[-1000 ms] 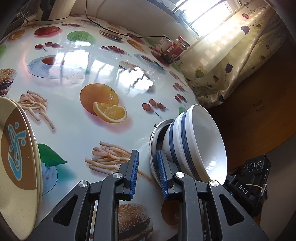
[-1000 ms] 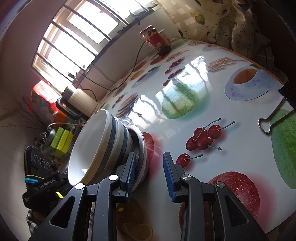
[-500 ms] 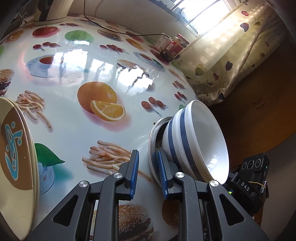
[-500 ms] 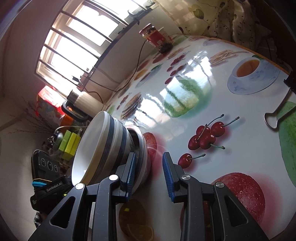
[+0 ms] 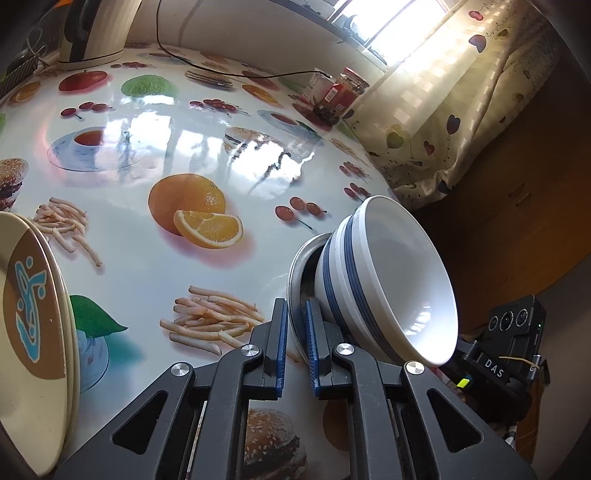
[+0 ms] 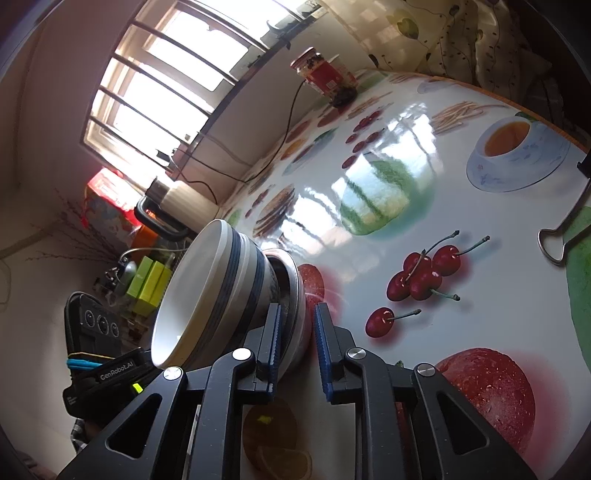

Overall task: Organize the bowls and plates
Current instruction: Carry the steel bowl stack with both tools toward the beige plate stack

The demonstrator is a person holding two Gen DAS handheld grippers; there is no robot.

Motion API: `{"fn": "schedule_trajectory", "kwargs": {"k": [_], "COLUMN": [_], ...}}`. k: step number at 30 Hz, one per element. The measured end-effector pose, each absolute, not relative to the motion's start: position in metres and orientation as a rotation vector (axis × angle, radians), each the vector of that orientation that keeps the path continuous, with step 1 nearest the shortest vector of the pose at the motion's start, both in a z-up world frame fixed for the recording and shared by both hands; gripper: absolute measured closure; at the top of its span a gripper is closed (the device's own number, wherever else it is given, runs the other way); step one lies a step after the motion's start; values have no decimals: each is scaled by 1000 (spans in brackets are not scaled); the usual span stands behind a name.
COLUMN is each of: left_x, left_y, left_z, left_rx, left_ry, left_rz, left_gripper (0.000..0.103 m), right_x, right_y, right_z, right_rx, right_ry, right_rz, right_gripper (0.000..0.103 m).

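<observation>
A stack of white bowls with blue bands [image 5: 384, 280] sits in a shallow metal plate [image 5: 297, 269] on the fruit-print table. My left gripper [image 5: 295, 341] is shut on the plate's rim, one finger each side. The same stack [image 6: 221, 288] and metal plate [image 6: 295, 295] show in the right wrist view. My right gripper [image 6: 297, 345] straddles the plate's opposite rim with its jaws around it; the gap is wider there. A cream plate with a brown and blue centre [image 5: 33, 317] stands at the left edge.
A red-labelled jar [image 5: 341, 94] and a kettle [image 5: 96, 29] with a black cable stand at the far side by the window. A binder clip [image 6: 561, 236] lies at the table's right edge. A curtain [image 5: 461, 92] hangs beyond the table.
Both grippers have closed in on the metal plate's rim; the left jaws narrowed onto it. The stack has shifted slightly in view.
</observation>
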State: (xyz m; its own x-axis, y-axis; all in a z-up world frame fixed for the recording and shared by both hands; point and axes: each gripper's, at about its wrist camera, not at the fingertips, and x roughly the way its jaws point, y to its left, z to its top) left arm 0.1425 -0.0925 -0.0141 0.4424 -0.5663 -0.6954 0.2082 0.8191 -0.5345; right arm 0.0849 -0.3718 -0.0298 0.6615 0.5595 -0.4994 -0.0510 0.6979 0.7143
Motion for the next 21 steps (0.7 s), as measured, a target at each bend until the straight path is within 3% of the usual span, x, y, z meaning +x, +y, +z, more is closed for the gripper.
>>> {"fn": "schedule_trajectory", "kwargs": {"k": [3, 21], "left_x": [143, 142], "left_y": [-93, -93], "left_z": [-14, -14], "left_rx": [-399, -401], "left_ry": [1003, 1003], "left_rz": [-493, -492], "left_gripper": [93, 93], "right_x": [85, 85], "right_y": [-371, -375], "right_z": [-29, -32], "right_rx": [729, 792], "right_ry": [777, 783], "right_rz": [395, 406], "right_gripper": [92, 91]}}
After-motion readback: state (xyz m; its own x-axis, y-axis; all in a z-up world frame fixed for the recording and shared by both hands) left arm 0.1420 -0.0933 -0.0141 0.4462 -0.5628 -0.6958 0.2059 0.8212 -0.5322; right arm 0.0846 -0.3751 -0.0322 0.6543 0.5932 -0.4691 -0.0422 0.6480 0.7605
